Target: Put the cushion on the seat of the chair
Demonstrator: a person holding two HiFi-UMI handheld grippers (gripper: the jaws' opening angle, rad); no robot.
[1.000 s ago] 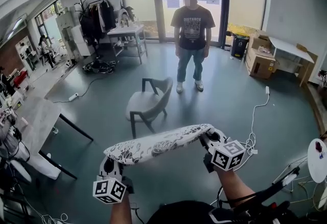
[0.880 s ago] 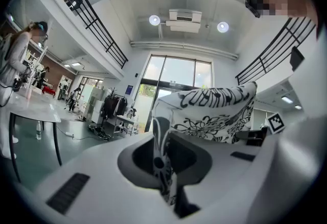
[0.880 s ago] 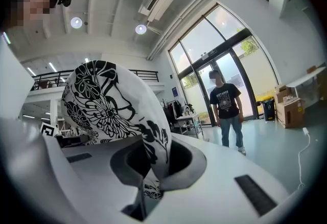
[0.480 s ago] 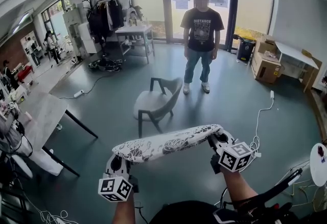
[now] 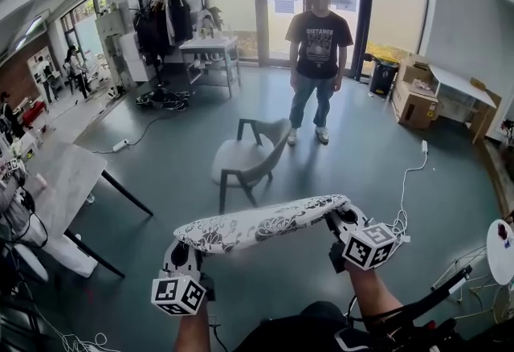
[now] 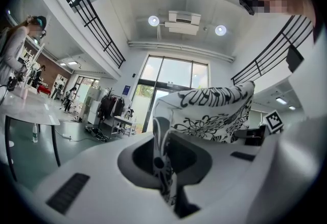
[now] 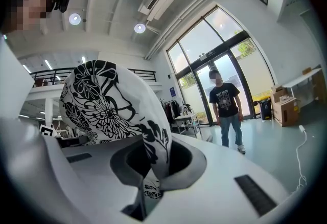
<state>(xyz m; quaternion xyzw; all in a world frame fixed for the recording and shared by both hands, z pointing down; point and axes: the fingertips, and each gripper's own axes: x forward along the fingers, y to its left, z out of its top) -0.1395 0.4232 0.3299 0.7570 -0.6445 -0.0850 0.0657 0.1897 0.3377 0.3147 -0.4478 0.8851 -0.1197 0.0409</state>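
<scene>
Short of chair (image 5: 241, 161), cushion (image 5: 261, 223) pinched by left tongs (image 6: 164, 171), right tongs (image 7: 152, 166), clamped fabric only in gripper views.

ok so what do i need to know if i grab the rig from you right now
Grippers: left gripper shut on the cushion at its left end; right gripper shut on its right end.
Cushion: held in the air between both, short of the chair, whose seat is bare.
Done: cushion lifted.
Left: carry it to the chair, lay it on the seat, release. A person stands beyond the chair.
</scene>
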